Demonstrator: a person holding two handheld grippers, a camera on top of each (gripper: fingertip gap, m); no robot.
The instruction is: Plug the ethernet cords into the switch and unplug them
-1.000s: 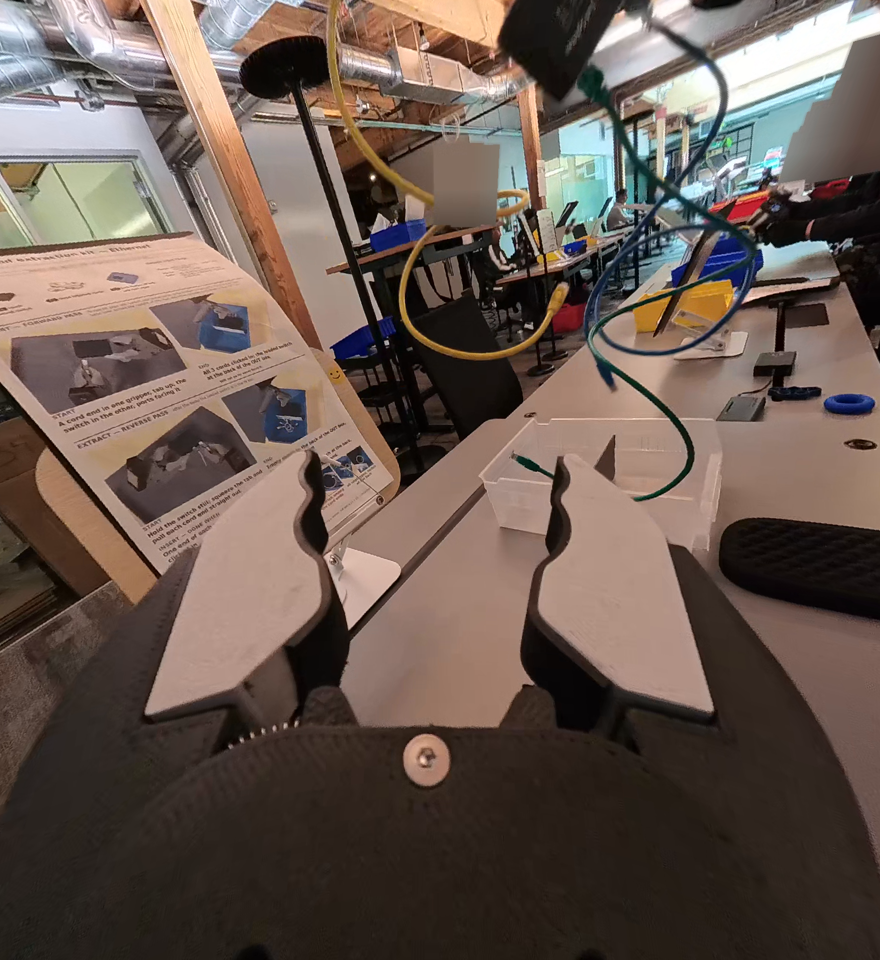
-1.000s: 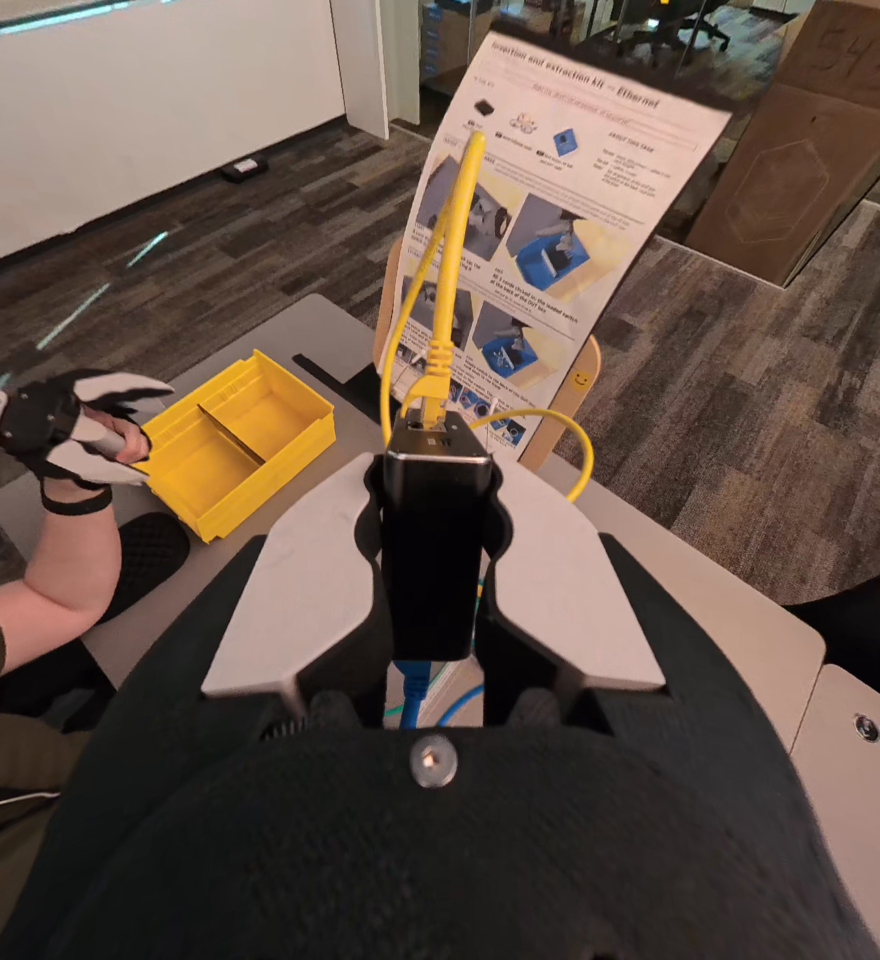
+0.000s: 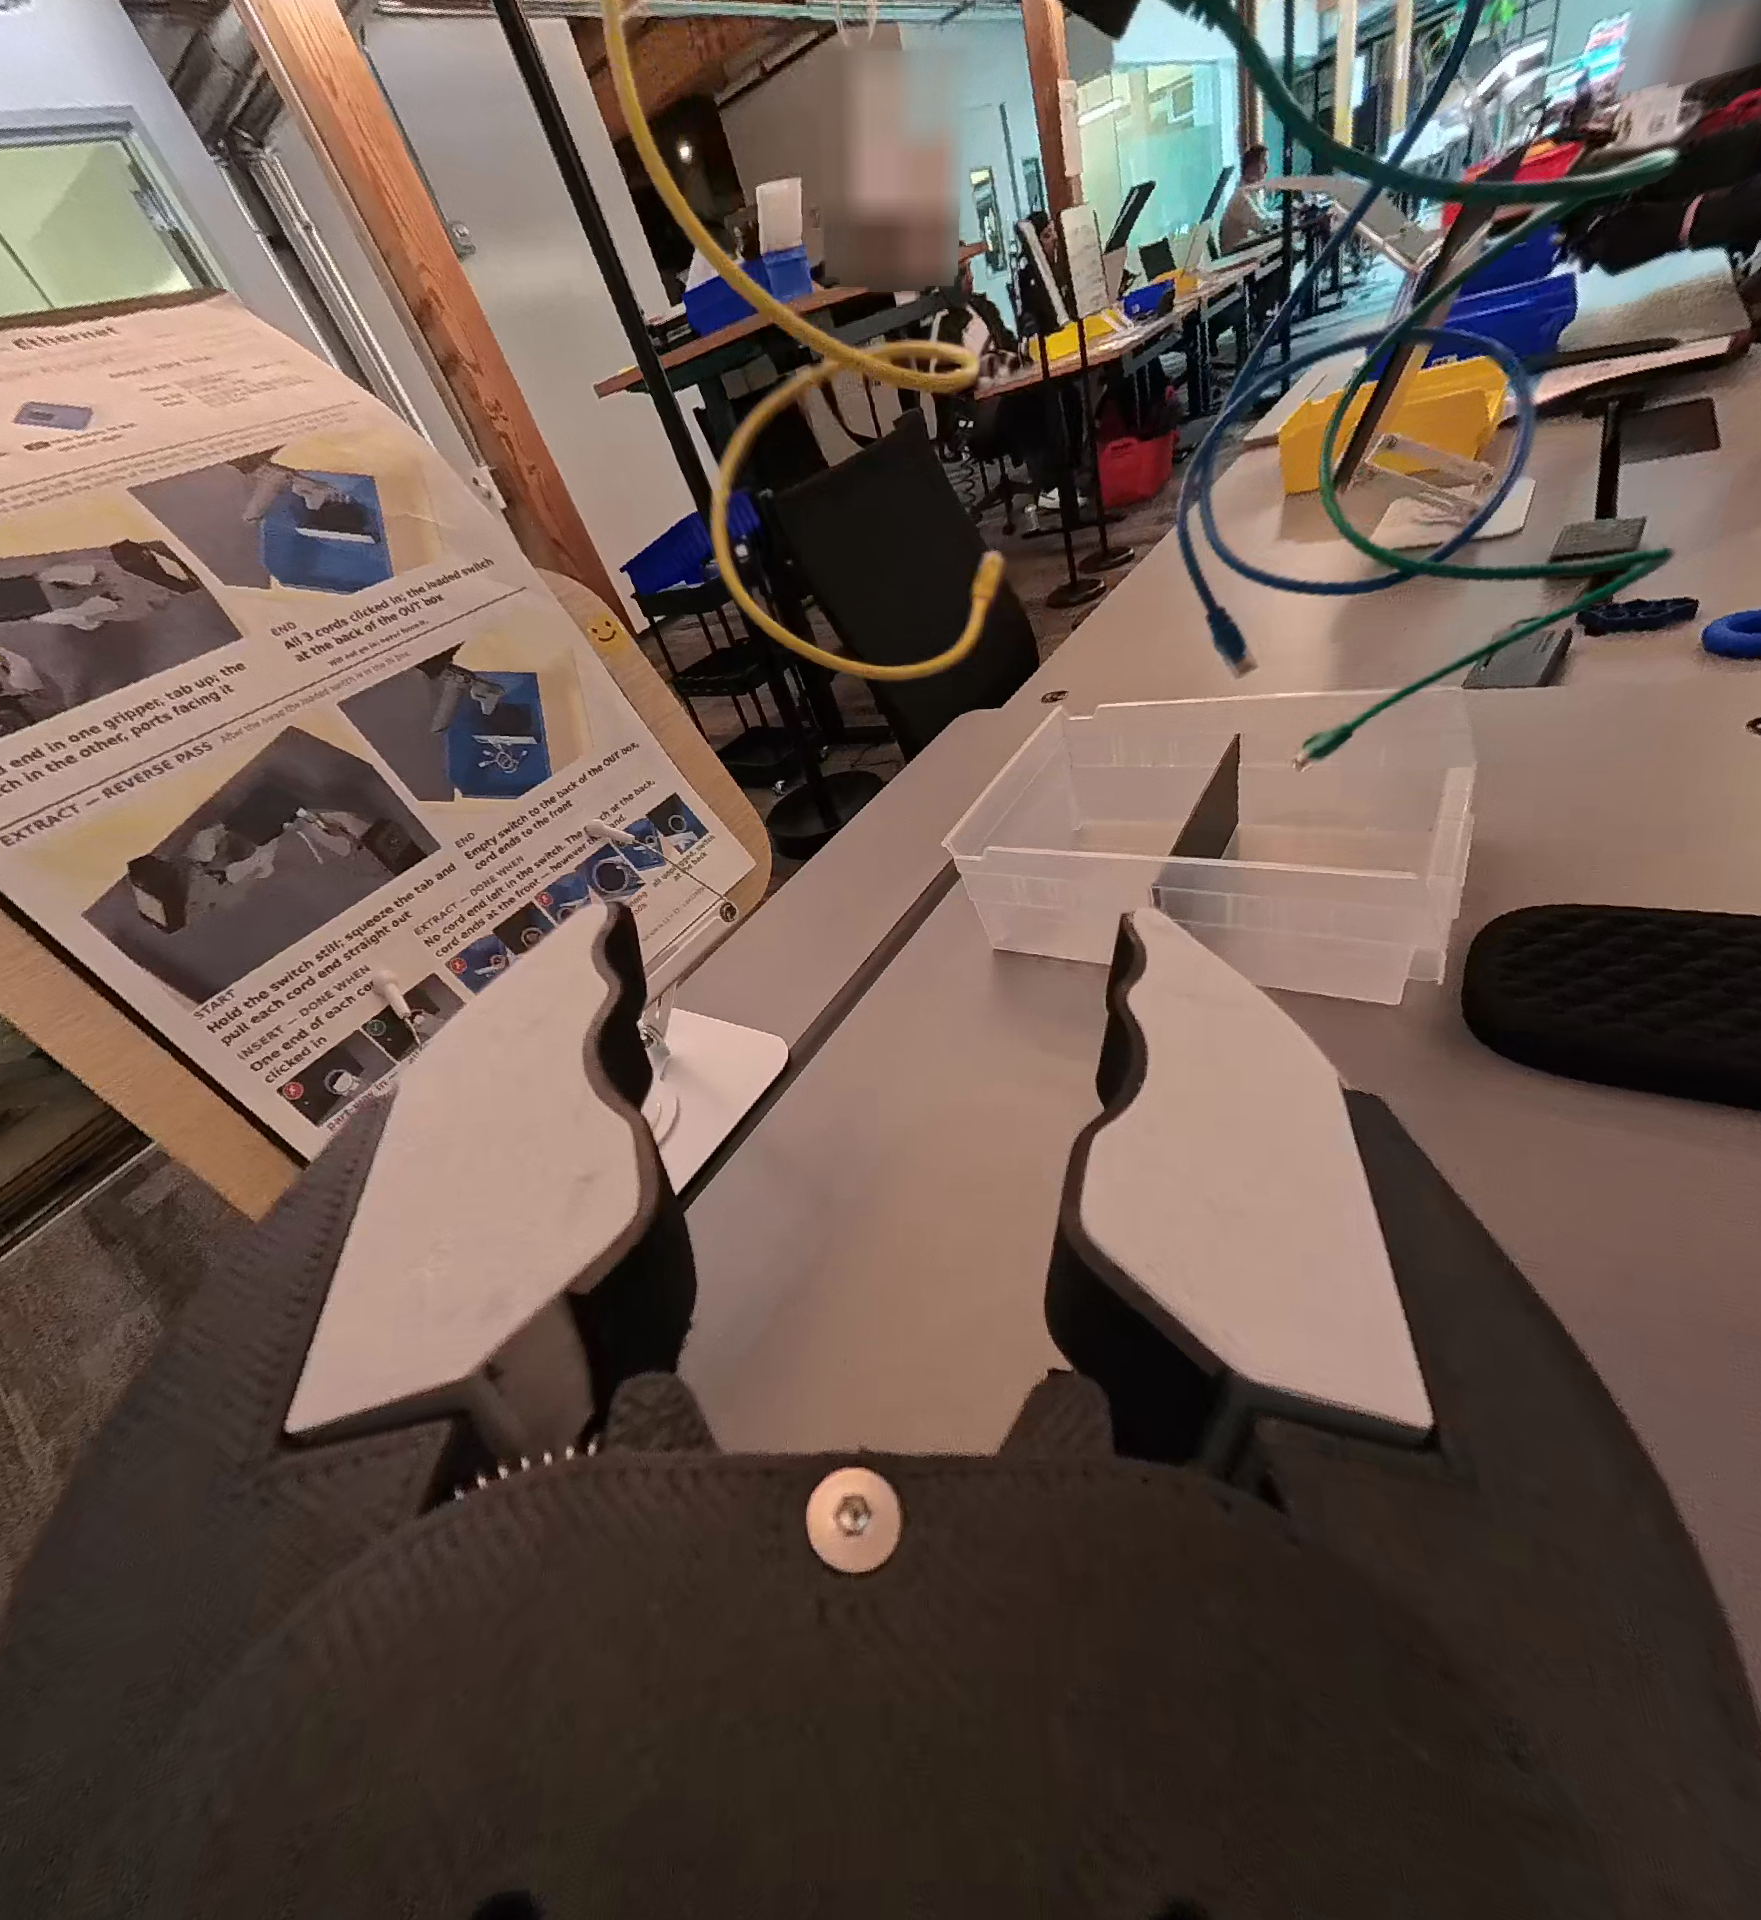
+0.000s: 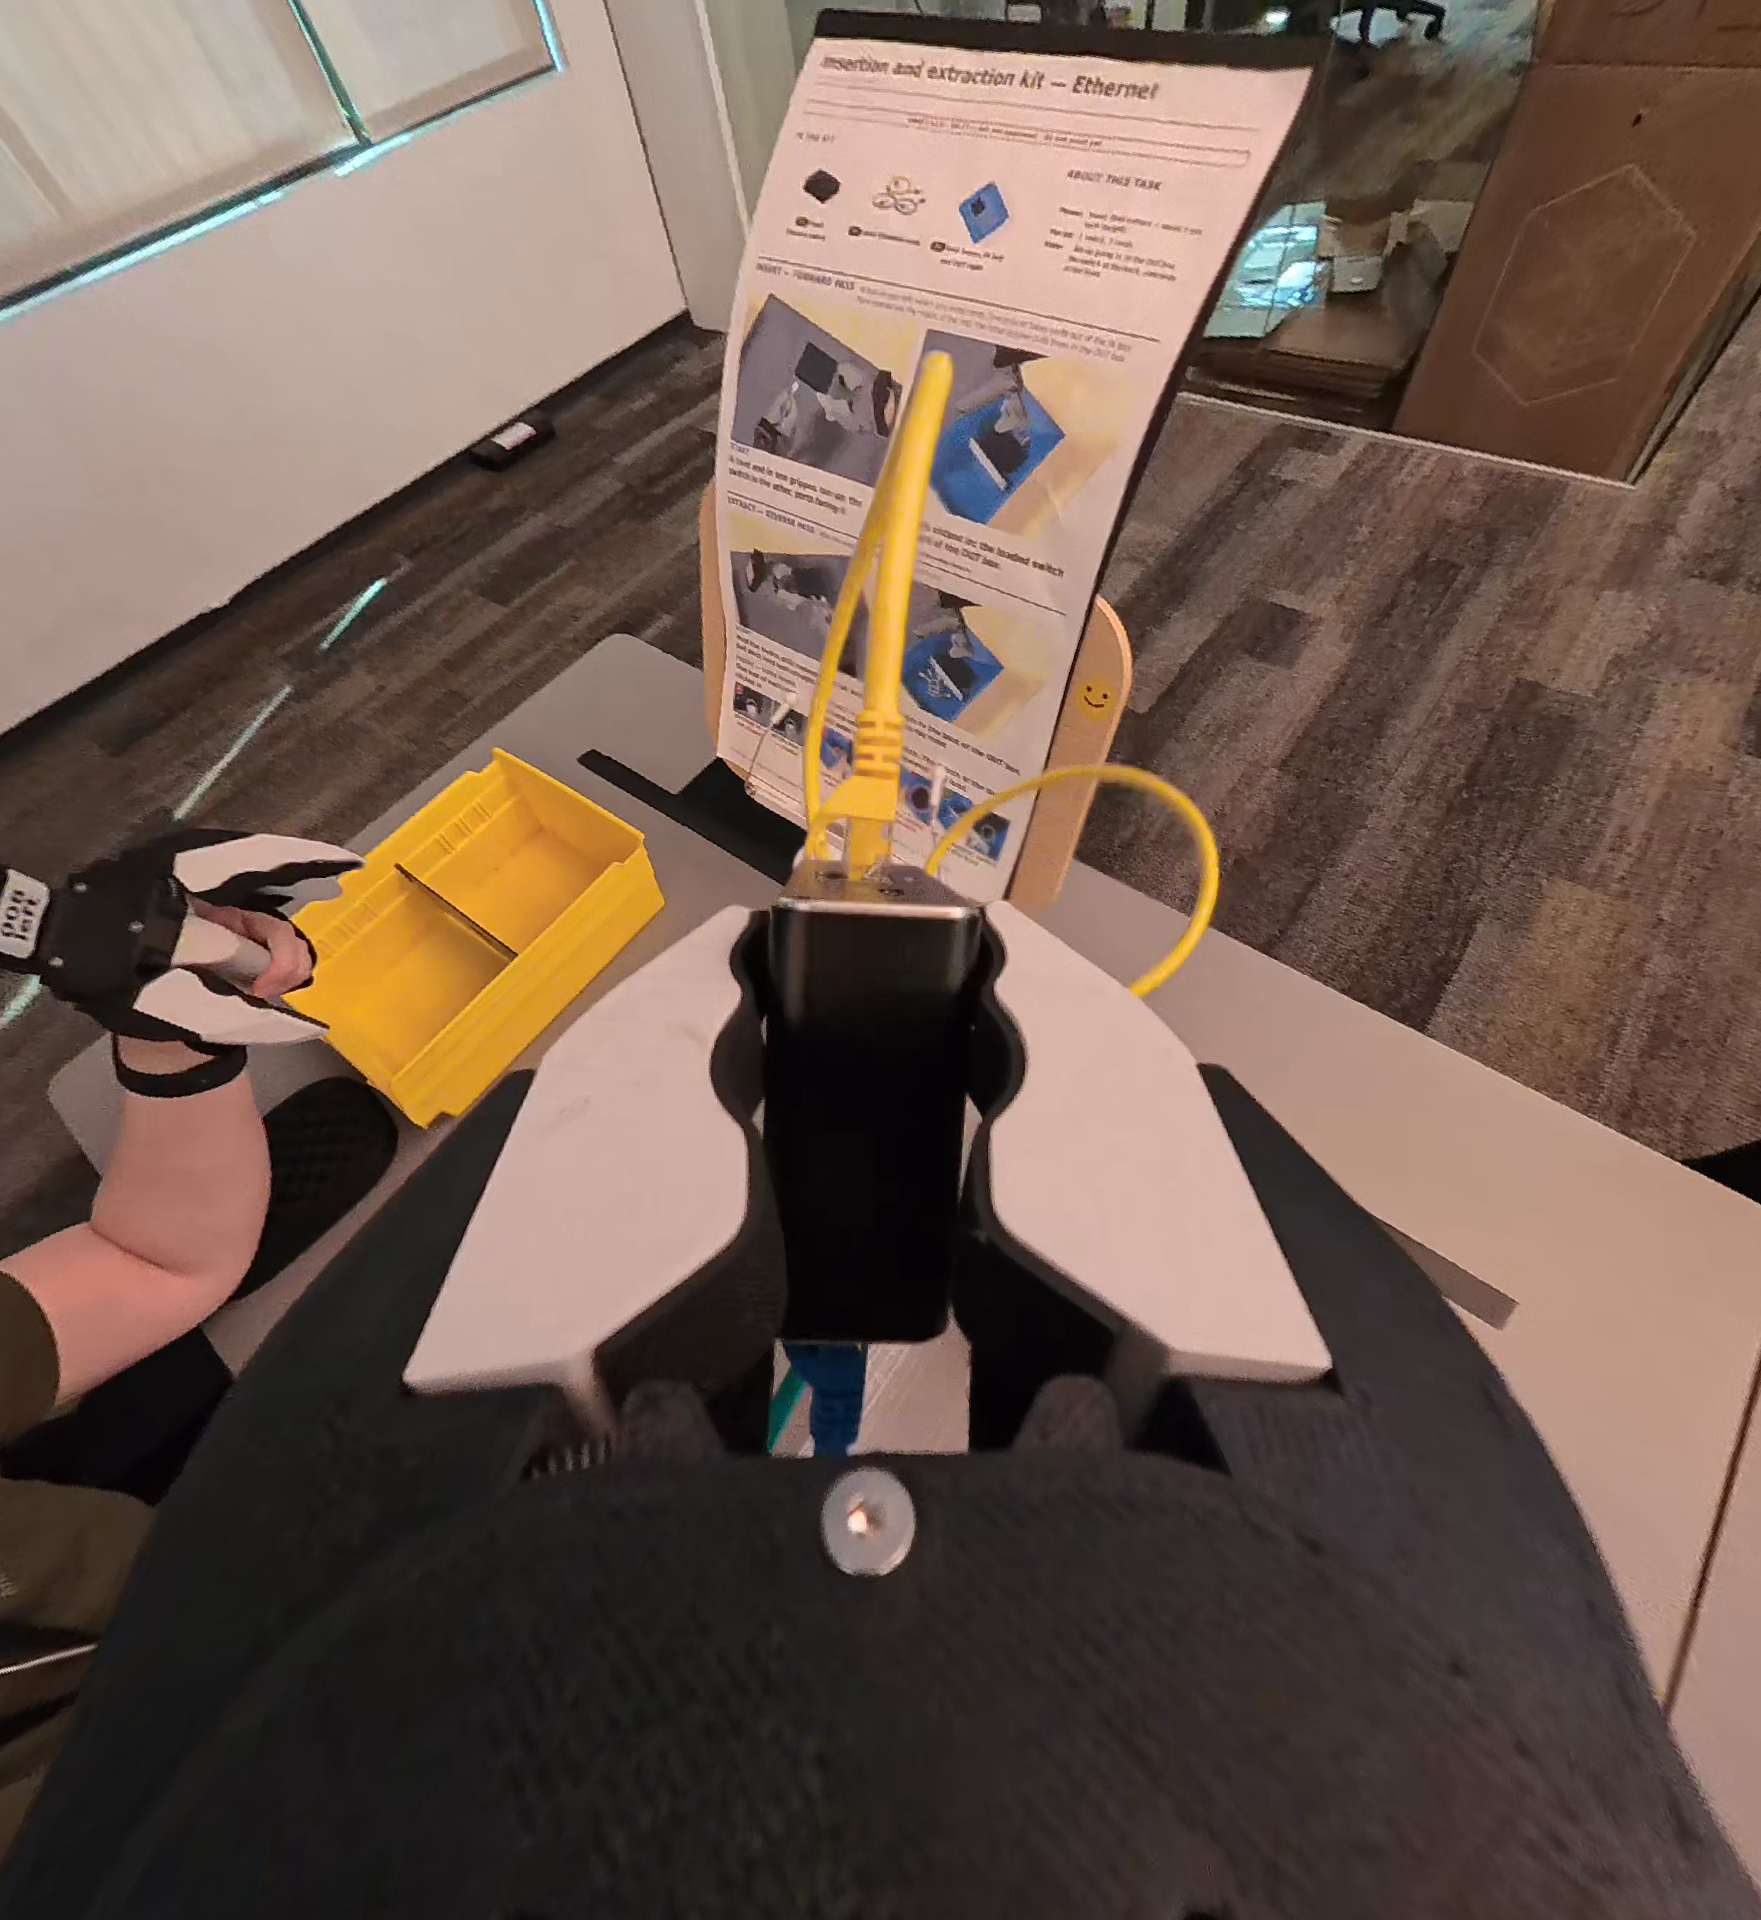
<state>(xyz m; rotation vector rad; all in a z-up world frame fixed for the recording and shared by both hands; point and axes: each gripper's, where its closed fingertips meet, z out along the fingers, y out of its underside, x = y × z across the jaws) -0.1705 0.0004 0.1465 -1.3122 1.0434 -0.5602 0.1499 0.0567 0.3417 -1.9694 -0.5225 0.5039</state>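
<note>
My right gripper is shut on the black switch and holds it upright, high above the grey table. A yellow cord is plugged into the switch's top. Blue and green cords leave its underside. In the left wrist view the three cords hang from the switch's corner at the top edge. The free yellow end, blue end and green end dangle in the air. My left gripper is open and empty, low over the table.
A clear divided bin stands ahead of the left gripper, a black pad to its right. An instruction sheet stands at the left table edge. The right wrist view shows a yellow divided bin beside a hand-held gripper. Left tips to right tips: about 40 centimeters.
The switch has risen almost out of the left wrist view. The cords rose and swung with it. The green end has moved from the bin's left rim to above its right half.
</note>
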